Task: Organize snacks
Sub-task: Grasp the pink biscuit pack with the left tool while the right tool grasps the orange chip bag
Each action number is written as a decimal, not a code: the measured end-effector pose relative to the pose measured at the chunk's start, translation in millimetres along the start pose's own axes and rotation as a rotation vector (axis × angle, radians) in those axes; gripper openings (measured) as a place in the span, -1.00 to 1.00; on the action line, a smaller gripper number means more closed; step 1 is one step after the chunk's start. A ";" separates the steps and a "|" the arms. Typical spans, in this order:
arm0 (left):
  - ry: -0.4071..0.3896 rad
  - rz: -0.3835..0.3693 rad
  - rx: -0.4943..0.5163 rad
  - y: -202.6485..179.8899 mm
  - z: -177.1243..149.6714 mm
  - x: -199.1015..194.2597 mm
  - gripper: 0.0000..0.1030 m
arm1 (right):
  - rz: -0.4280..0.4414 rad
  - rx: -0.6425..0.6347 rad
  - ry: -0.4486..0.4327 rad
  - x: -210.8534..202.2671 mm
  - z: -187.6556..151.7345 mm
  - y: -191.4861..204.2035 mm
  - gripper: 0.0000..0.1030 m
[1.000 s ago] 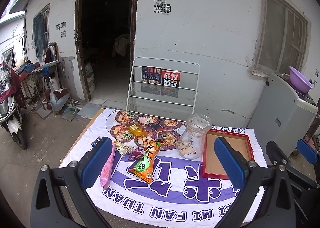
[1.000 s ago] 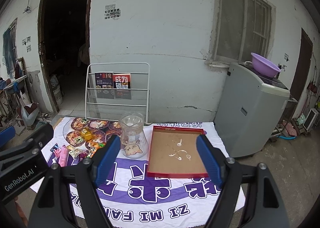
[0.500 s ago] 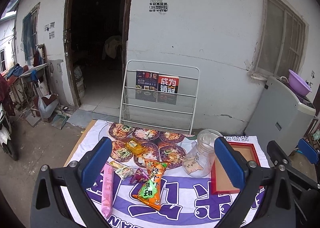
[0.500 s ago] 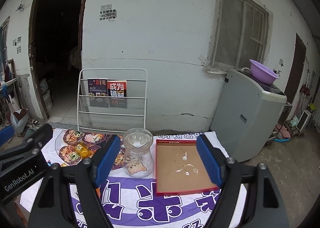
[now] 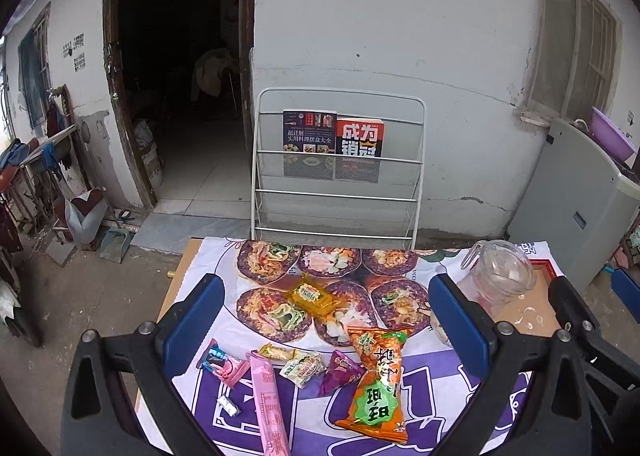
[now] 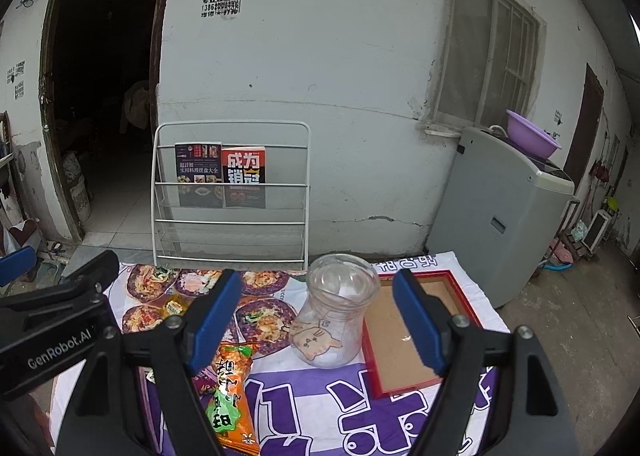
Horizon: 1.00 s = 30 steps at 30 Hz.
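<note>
Several snacks lie on a purple-and-white printed cloth (image 5: 436, 408): an orange chip bag (image 5: 378, 380), a long pink packet (image 5: 267, 400), a yellow packet (image 5: 314, 294), a purple wrapper (image 5: 340, 370), a pale green packet (image 5: 304, 366) and a pink-blue packet (image 5: 222, 362). My left gripper (image 5: 328, 330) is open and empty above them. My right gripper (image 6: 316, 322) is open and empty in front of a clear glass jar (image 6: 334, 316) and a red-framed tray (image 6: 416, 326). The orange bag (image 6: 232, 396) shows there too.
A white wire rack (image 5: 338, 168) with two books stands behind the table against the wall. A grey washing machine (image 6: 504, 208) with a purple basin (image 6: 530, 134) is at the right. An open dark doorway (image 5: 176, 76) is at the left.
Both grippers have moved lower and closer to the table, so the snacks, jar and tray look larger and nearer. Both stay open and empty.
</note>
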<state>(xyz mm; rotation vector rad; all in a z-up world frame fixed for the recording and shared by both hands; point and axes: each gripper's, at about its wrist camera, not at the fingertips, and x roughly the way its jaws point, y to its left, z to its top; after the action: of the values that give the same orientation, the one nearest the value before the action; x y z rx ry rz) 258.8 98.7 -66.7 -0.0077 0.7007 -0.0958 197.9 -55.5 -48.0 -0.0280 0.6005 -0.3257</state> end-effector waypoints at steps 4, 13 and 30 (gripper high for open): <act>0.091 0.036 -0.034 22.5 -23.5 28.7 1.00 | 0.051 -0.028 0.076 29.5 -21.2 26.6 0.52; 0.355 0.094 -0.150 60.9 -93.2 93.6 0.96 | 0.162 -0.134 0.265 97.2 -84.9 68.7 0.52; 0.738 0.062 -0.264 87.7 -178.0 182.6 0.96 | 0.165 -0.198 0.544 175.7 -169.4 98.7 0.52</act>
<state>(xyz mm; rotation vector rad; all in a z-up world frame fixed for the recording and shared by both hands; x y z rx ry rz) 290.4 174.0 -323.7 -0.2117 1.4465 0.0610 268.3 -4.5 -296.5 -0.0808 1.1662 -0.1078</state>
